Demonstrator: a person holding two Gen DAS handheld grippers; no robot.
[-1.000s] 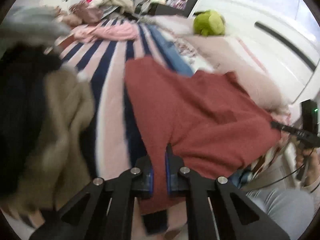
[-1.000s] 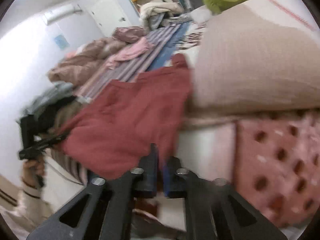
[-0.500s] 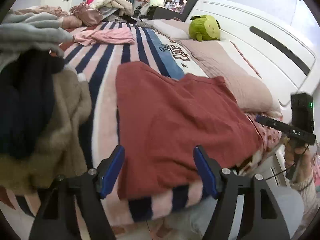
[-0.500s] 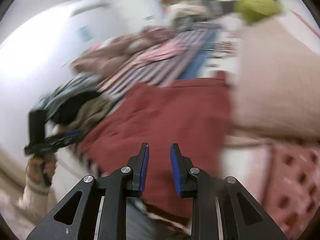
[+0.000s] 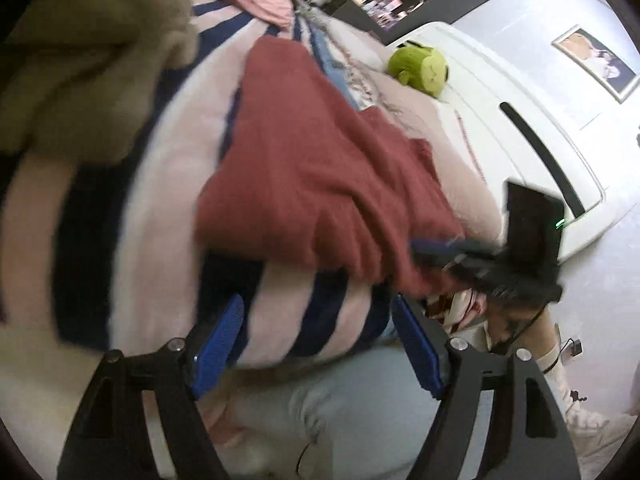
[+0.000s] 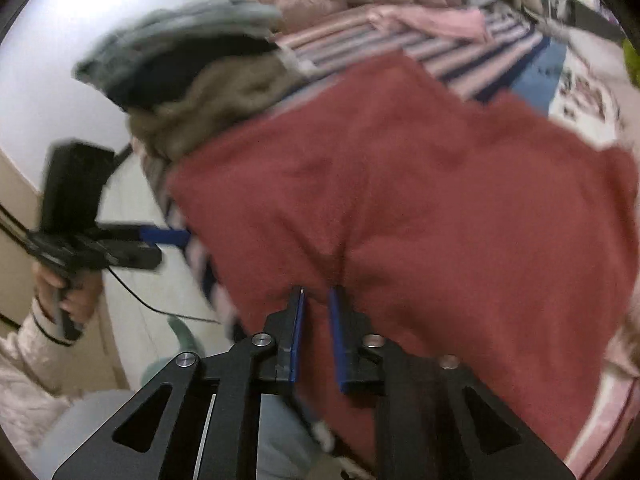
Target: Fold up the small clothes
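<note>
Here, one brick-red fleecy knit garment point(image 5: 320, 184), spread flat on a pink-and-navy striped blanket point(image 5: 168, 184) at the near edge of the bed; judged soft, light and limp, slightly clingy in the nap, not fragile, likely to sag and drag if lifted by a single point; best taken at a hem corner or along the near edge, both corners at once for a clean fold. Left to right: a heap of tan, black and grey clothes point(image 6: 192, 80) lies at the garment's far left, touching its edge; left gripper point(image 5: 316, 344), jaws wide and opening further, nothing between the blue pads point(image 5: 218, 344), hovers over bare striped blanket just short of the garment's near-left edge, apart from the cloth; right gripper point(image 6: 316, 320), jaws closing to nearly together, sits on the near hem with a pucker of red cloth at its tips, so it appears to pinch a fold, though blur leaves the bite uncertain; a green plush toy point(image 5: 420, 68) rests well beyond, by the white headboard point(image 5: 520, 128).
</note>
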